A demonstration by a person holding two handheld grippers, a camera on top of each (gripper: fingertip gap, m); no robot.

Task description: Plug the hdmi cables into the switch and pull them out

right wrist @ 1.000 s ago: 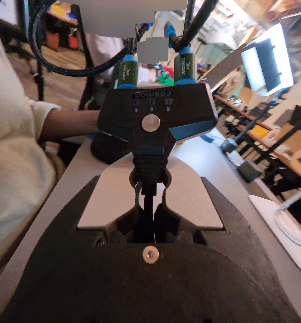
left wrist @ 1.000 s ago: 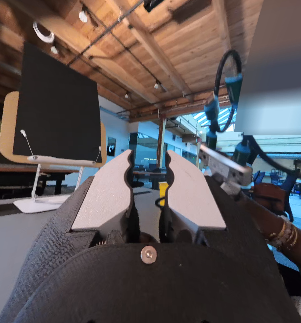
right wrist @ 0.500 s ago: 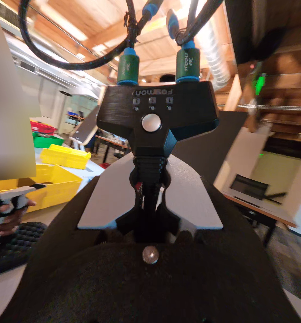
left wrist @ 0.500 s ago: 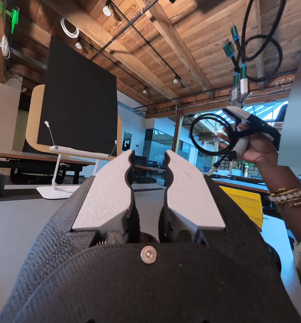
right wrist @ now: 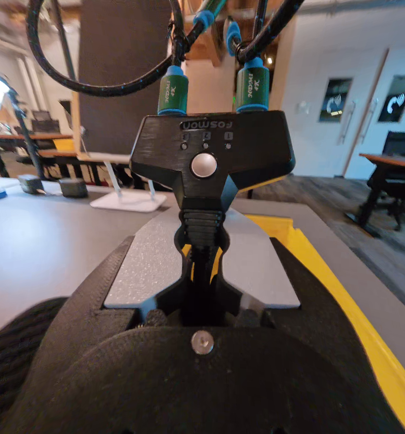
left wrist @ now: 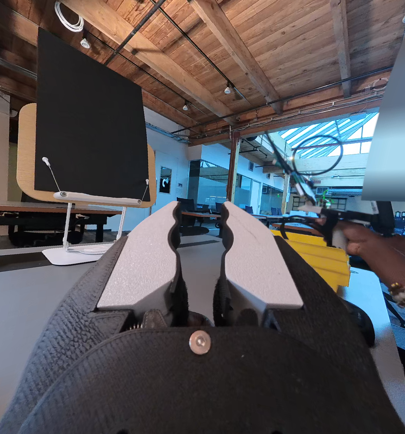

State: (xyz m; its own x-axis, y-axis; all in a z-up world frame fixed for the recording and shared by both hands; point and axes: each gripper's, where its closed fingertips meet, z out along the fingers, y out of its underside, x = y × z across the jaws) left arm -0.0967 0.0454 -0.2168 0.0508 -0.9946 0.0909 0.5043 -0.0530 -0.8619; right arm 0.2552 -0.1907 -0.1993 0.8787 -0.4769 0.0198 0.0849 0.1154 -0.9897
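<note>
The jaws of the right gripper (right wrist: 202, 237) are being kept shut on the ribbed black neck of the angular black plastic switch (right wrist: 210, 152), which is being held in the air above the grey table (right wrist: 32, 234) and the yellow plastic bin (right wrist: 314, 270). The jaws of the left gripper (left wrist: 200, 225) are standing narrowly apart, with nothing between them.

Two green HDMI plugs with blue collars (right wrist: 173, 90) are sitting in the far ports (the middle port seems to be free), so the pulling-out step is judged to be next. For this the empty gripper must be brought to one plug. The braided black cables (right wrist: 91, 87) are being cut off at the top edge, and their other ends are blurred.
</note>
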